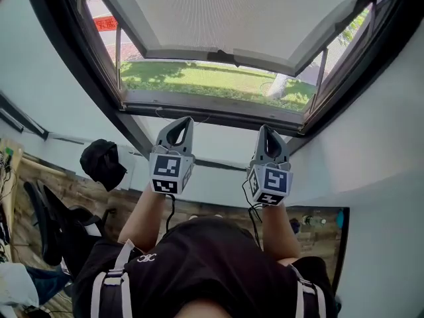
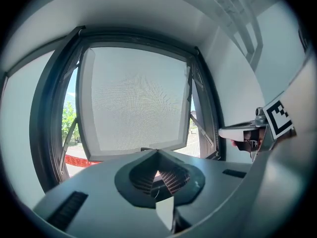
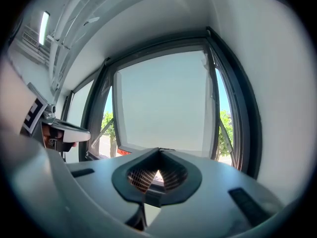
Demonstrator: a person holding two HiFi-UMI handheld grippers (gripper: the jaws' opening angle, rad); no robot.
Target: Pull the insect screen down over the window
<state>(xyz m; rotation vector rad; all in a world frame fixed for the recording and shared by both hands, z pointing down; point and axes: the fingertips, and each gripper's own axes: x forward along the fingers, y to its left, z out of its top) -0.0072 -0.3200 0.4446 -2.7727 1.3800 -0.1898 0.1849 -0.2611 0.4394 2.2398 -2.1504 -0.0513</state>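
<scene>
Left gripper [image 1: 180, 126] and right gripper [image 1: 266, 132] raised side by side just below the sill [image 1: 205, 105], both clenched tight on nothing, tips aimed up at the window. Probably held there as a ready stance, level and close together for an even pull. Screen [image 1: 225, 12] down over most of the opening, its bar [image 1: 192, 53] hanging well above the sill, a small dark tab [image 1: 222, 57] at mid-bar, grass showing through the gap between. Must open before any grasp of bar or tab. Left of and below the sill, a black bag [image 1: 103, 164] against the wall, clear of the reach. Above the sill at either side, thin stays [image 1: 118, 52] beside the screen. Nothing across the path upward.
</scene>
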